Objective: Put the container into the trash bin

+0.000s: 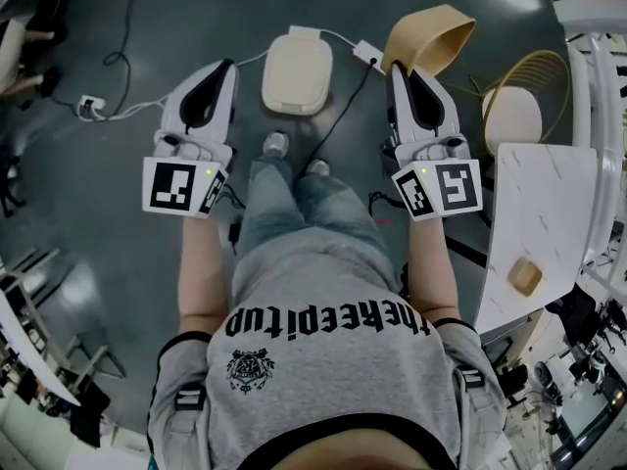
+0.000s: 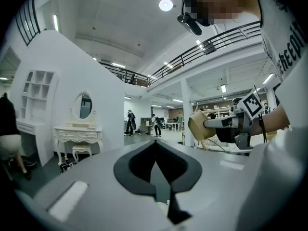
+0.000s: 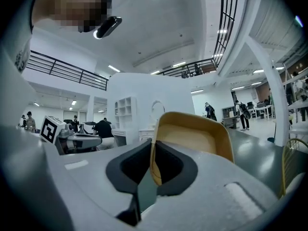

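Note:
A tan, shallow container (image 1: 429, 35) is held up by its rim in my right gripper (image 1: 398, 69), which is shut on it. In the right gripper view the container (image 3: 195, 139) fills the space ahead, its edge pinched between the jaws of the right gripper (image 3: 152, 154). The trash bin (image 1: 297, 71), with a closed cream lid, stands on the dark floor just ahead of the person's shoes, between both grippers. My left gripper (image 1: 225, 67) is held to the bin's left, shut and empty. From the left gripper view, the left gripper (image 2: 156, 150) faces the container (image 2: 199, 125).
A white marble-look table (image 1: 549, 213) stands at the right with a small tan block (image 1: 525, 276) on it. A wire chair (image 1: 534, 94) sits beyond the table. Cables and a power strip (image 1: 90, 106) lie on the floor at the left.

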`<state>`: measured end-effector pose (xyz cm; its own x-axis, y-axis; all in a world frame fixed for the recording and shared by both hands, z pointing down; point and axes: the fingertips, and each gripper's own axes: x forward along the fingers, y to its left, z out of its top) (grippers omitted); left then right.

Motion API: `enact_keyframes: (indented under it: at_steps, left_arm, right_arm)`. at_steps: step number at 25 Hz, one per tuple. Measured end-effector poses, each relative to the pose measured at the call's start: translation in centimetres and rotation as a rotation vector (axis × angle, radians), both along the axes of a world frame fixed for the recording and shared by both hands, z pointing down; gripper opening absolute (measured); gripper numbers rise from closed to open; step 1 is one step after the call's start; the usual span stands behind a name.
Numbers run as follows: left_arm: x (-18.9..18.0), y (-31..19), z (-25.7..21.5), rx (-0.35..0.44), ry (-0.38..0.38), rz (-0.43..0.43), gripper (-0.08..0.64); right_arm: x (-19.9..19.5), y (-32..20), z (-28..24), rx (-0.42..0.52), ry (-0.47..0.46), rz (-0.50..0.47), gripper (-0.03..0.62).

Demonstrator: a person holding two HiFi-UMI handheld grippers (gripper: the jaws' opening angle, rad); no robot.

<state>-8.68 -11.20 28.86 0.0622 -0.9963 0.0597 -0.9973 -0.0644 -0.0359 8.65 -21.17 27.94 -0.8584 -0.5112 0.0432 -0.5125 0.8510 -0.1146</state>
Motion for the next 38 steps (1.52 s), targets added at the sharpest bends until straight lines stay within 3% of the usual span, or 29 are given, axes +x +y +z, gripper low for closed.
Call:
enact_keyframes:
  at_steps: [8, 20, 25, 38]
  left_arm:
    - [2.4, 1.5, 0.4, 0.012, 0.003, -0.039, 0.011]
    - [2.3, -0.1, -0.3, 0.063, 0.0, -0.03, 0.011]
    - [1.7, -0.8, 0.6, 0.023, 0.0, -0.03, 0.011]
    - [-0.2, -2.8, 1.6, 0.004, 0.02, -0.029, 0.011]
  right_arm:
    - [1.5, 1.0, 0.6, -0.002, -0.01, -0.049, 0.023]
    - [1.2, 0.2, 0.4, 0.022, 0.0, -0.063, 0.023]
    - [0.6, -0.3, 1.0, 0.018, 0.012, -0.063, 0.023]
    - [-1.3, -2.1, 2.5, -0.019, 0.032, -0.064, 0.023]
